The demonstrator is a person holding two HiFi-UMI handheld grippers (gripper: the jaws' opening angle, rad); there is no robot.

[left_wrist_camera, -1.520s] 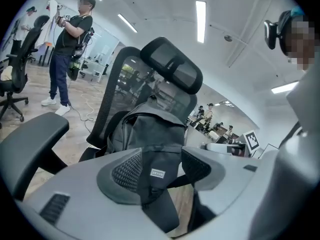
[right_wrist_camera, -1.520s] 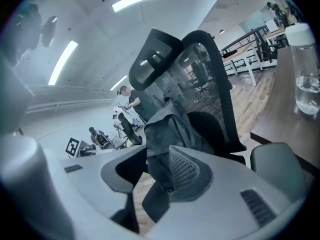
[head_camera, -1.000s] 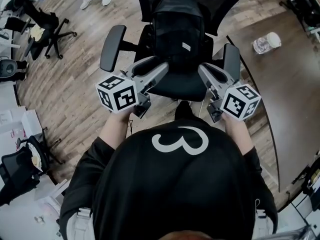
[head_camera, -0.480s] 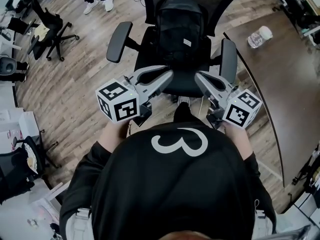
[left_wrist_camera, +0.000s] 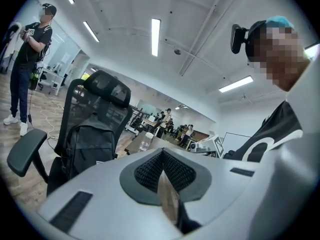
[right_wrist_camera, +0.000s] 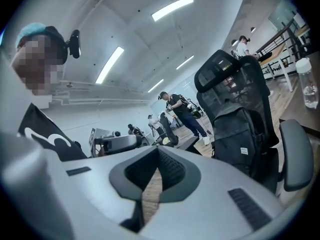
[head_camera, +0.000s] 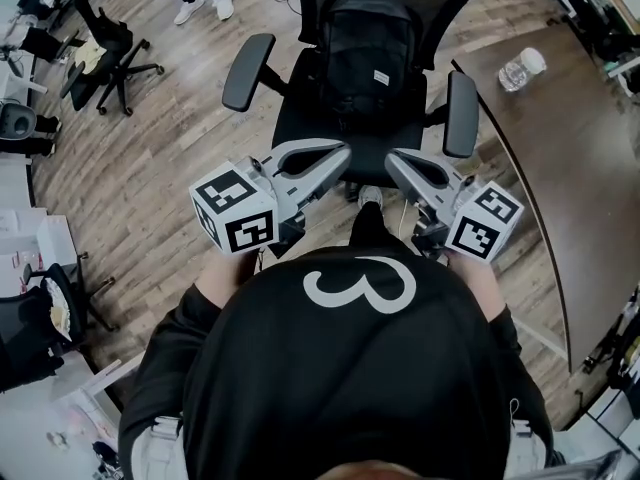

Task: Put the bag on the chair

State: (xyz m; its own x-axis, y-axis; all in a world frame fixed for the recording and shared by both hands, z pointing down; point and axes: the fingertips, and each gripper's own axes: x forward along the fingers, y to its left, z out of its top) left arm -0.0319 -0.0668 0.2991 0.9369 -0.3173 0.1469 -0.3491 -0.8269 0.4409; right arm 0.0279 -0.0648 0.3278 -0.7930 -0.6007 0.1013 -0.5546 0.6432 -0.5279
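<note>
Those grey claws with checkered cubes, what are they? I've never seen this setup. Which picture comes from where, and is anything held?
A person grips a tool in each hand: the left hand-held gripper and the right hand-held gripper. One camera sits on the person's head, looking down; two more ride on the tools, looking along their jaws. Both are shut, holding nothing. The black backpack sits on the office chair. A water bottle stands on the brown table.

Matt black cloth bag [head_camera: 365, 43] on a mesh-backed chair [head_camera: 248, 72], over a grainy wood-plank floor [head_camera: 150, 158]; a clear plastic bottle [head_camera: 522, 69] on a smooth, dark table [head_camera: 575, 148].
</note>
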